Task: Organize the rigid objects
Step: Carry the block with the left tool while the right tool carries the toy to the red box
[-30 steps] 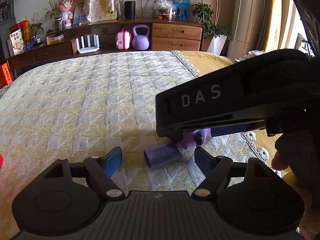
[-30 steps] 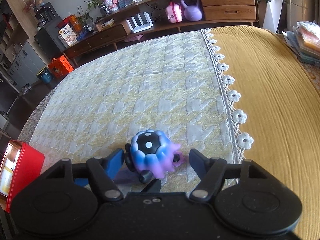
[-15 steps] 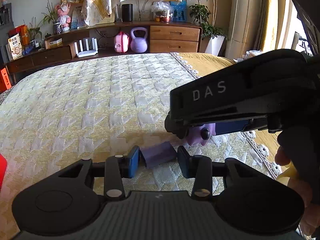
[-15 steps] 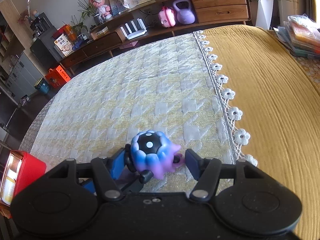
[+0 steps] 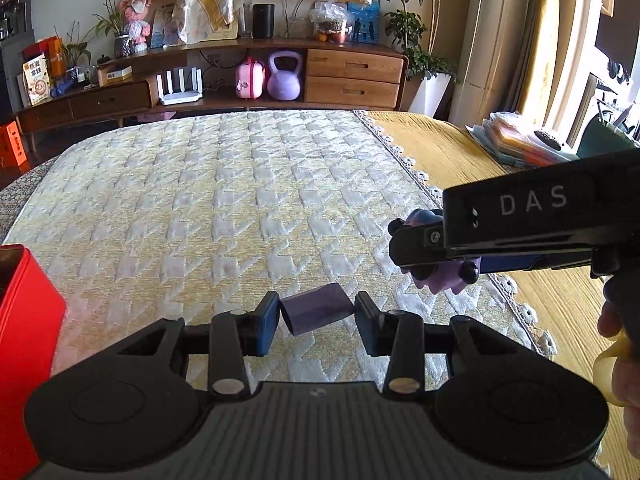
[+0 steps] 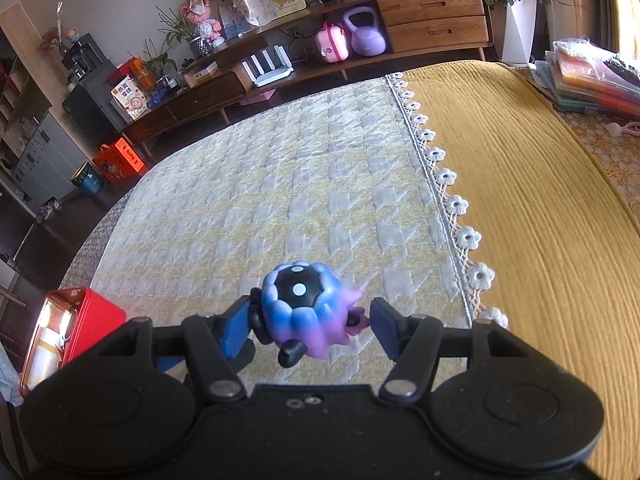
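1. The left gripper is low in the middle of the left view. Its two blue fingers pinch a purple block from both sides
2. The block sits tilted between the fingers, with its left end lower. I cannot tell if it touches the blanket under it
3. The right gripper is low in the middle of the right view. Its fingers squeeze a round toy
4. The toy is blue on top and pink-purple lower down. It has a black patch with a white dot on top and small black knobs on its sides
5. In the left view the right gripper shows on the right side of the frame, with "DAS" on its side. The toy peeks out under it, up and to the right of the block
6. A red box sits at the lower left edge of the right view. Its top is open and pale things lie inside
7. The white and yellow blanket fills the middle of both views. A yellow cover lies to its right, past a lace edge with little flowers
8. A purple kettlebell stands on a wood shelf near the top of the frame
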